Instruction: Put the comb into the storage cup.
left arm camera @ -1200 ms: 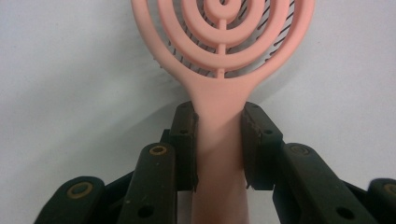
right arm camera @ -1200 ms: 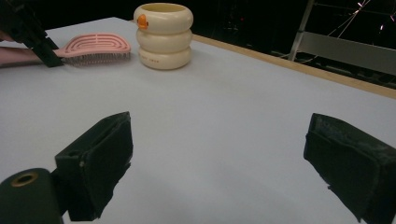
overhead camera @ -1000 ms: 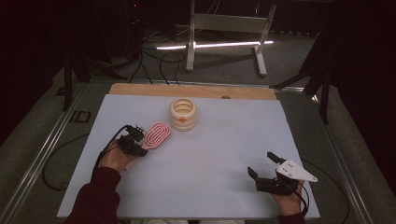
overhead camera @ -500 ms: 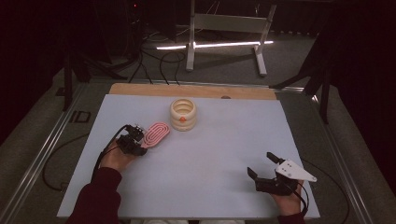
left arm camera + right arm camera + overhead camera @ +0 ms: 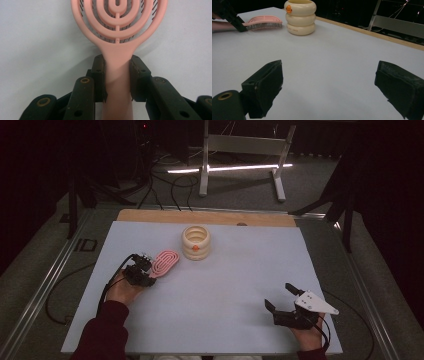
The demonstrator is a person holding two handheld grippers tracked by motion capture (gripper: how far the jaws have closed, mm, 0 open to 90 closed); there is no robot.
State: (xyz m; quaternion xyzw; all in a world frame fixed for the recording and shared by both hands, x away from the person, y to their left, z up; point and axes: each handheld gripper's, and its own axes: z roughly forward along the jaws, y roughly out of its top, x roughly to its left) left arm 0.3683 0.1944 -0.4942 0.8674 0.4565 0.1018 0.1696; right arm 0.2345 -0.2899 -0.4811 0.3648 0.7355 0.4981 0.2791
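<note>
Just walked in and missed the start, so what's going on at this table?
A person works with tongs in each hand. The left tongs are clamped on the handle of a pink hairbrush lying bristles-down on the white table, beside a cream ringed cup. The right tongs sit open and empty near the front edge.

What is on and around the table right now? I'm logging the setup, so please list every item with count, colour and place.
hairbrush: 1, pink, left part of the table, bristles down, handle clamped in the left gripper.
cup: 1, cream, ribbed in three rings with an orange spot, far centre of the table, just right of the brush.
table cover: 1, pale blue-white, spread over the table.
wooden edge: 1, tan, along the far side of the table.
metal stand: 1, grey, on the floor behind the table.
left gripper: 1, black, shut on the brush handle.
right gripper: 1, black with a grey plate, near right of the table, jaws wide open.
</note>
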